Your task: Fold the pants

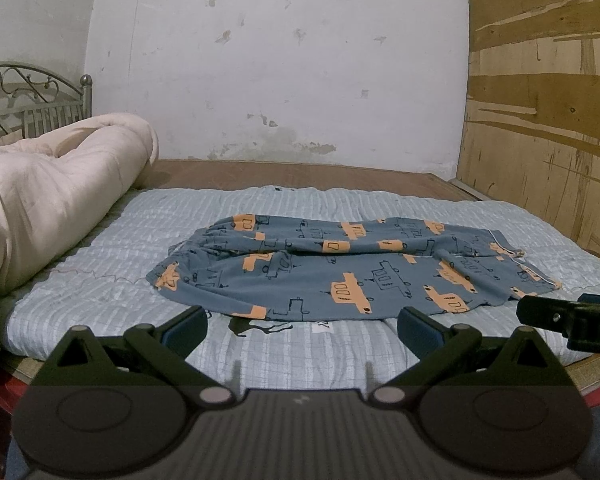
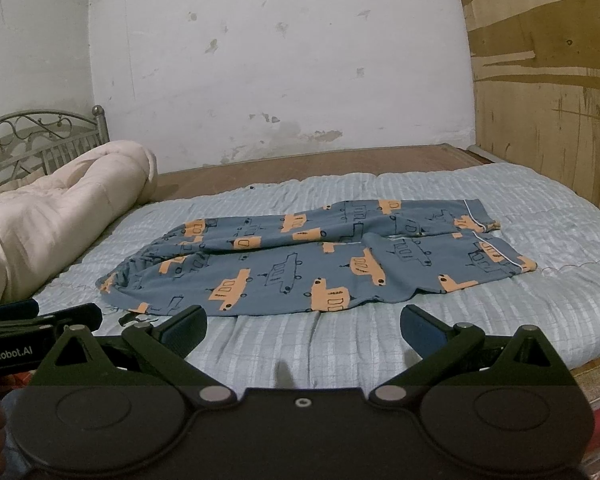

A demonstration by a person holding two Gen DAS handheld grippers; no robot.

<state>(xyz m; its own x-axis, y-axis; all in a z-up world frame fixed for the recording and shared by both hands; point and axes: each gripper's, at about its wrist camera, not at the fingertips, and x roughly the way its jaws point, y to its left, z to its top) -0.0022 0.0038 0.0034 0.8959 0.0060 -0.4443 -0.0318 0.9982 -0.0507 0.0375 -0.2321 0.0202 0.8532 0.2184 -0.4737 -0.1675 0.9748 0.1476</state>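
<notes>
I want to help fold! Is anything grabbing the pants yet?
No. Both hand-held grippers, left and right, are open and empty; the pants lie untouched.

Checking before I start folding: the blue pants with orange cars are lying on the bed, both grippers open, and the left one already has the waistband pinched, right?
Not quite. The left gripper holds nothing: in the left wrist view its fingers are spread apart, short of the pants. The rest stands: the pants lie on the bed, and the right gripper is open.

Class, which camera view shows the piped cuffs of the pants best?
The right wrist view: both cuffs of the pants lie spread apart, white piping clear. The left wrist view shows them bunched near its edge, close to the right gripper.
</notes>
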